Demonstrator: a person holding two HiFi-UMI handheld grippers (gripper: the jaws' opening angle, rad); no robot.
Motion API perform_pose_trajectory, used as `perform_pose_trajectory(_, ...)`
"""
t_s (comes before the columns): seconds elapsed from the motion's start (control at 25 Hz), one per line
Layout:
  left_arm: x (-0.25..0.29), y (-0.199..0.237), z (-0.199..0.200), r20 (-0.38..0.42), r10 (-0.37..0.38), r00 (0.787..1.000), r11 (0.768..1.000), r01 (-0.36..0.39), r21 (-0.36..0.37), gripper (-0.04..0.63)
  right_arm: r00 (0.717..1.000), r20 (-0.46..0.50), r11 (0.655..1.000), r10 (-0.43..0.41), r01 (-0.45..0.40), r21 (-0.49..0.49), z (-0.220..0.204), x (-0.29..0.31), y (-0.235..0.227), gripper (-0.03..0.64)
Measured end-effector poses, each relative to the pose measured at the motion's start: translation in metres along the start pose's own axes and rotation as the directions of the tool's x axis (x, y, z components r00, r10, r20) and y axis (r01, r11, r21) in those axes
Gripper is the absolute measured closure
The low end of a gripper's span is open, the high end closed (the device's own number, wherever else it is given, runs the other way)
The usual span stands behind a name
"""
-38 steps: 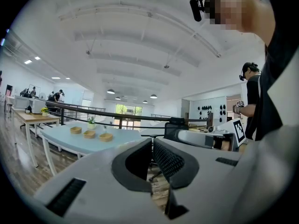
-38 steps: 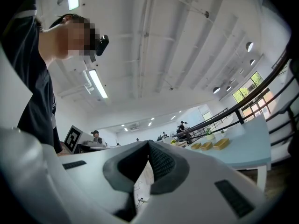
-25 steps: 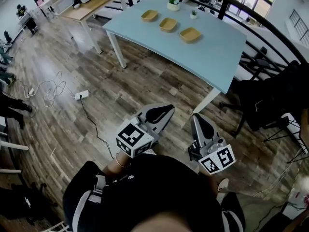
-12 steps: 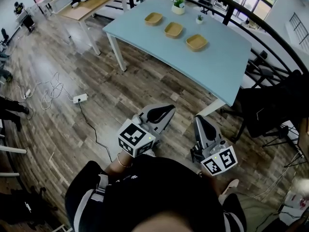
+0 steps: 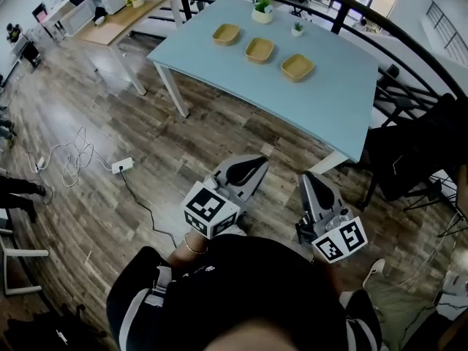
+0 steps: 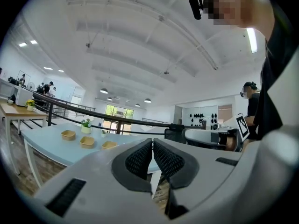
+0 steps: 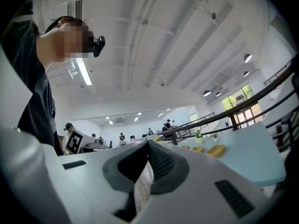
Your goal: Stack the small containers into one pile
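Open-plan office, wood-plank floor [image 5: 95, 123], black railing behind, and a light blue table [image 5: 322, 108] is standing ahead as the landmark. Left of the table, a white power strip [image 5: 123, 164] is lying on the floor with its cable trailing.

On the table's far half three small containers are sitting in a diagonal row, each apart from the next: left container [image 5: 227, 34], middle container [image 5: 259, 50], right container [image 5: 297, 66]. Nothing is stacked yet. A potted plant [image 5: 262, 7] is standing just behind them at the table's far edge.

The person is standing well short of the table's near edge, out of reach, holding both tools level and aimed at the table, which looks like a carrying posture. The left gripper [image 5: 252, 168] is holding its jaws pressed together on nothing, and the right gripper [image 5: 307, 183] likewise, probably because nothing is within reach to grab. Right of the table a black chair [image 5: 409, 152] is standing.
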State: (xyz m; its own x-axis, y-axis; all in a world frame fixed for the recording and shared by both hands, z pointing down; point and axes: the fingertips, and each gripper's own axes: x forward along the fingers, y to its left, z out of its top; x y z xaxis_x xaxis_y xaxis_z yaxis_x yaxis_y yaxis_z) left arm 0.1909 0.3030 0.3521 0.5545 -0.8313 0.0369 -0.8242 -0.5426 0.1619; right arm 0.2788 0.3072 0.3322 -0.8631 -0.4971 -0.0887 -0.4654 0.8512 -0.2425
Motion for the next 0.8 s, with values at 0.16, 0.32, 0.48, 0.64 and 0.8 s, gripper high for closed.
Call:
perform_pose_trajectory(0.16, 0.000, 0.020, 0.000, -0.003, -0.008, 1.000, 1.000, 0.008, 0.003, 0.574, 1.000, -0.005, 1.000, -0.015, 0.015, -0.007, -0.002, 0.019, -0.002, 0.617)
perform_pose_trajectory(0.32, -0.003, 0.043, 0.005, 0.005, -0.012, 1.000, 1.000, 0.012, 0.015, 0.574, 1.000, 0.006, 1.000, -0.023, 0.023, -0.015, -0.002, 0.043, -0.003, 0.617)
perform_pose_trajectory(0.48, -0.011, 0.069, 0.013, 0.018, -0.014, 1.000, 1.000, 0.014, 0.024, 0.574, 1.000, 0.017, 1.000, -0.023, 0.024, -0.019, -0.003, 0.069, 0.002, 0.617)
perform_pose_trajectory(0.64, -0.012, 0.089, 0.012, 0.016, -0.033, 0.999, 0.999, 0.033, 0.020, 0.574, 0.999, 0.022, 0.999, -0.045, 0.045, -0.026, -0.005, 0.085, 0.003, 0.617)
perform_pose_trajectory(0.8, -0.011, 0.099, 0.012, 0.014, -0.057, 0.998, 0.998, 0.057, 0.021, 0.574, 0.997, 0.018, 0.997, -0.077, 0.078, -0.016, -0.011, 0.095, 0.001, 0.617)
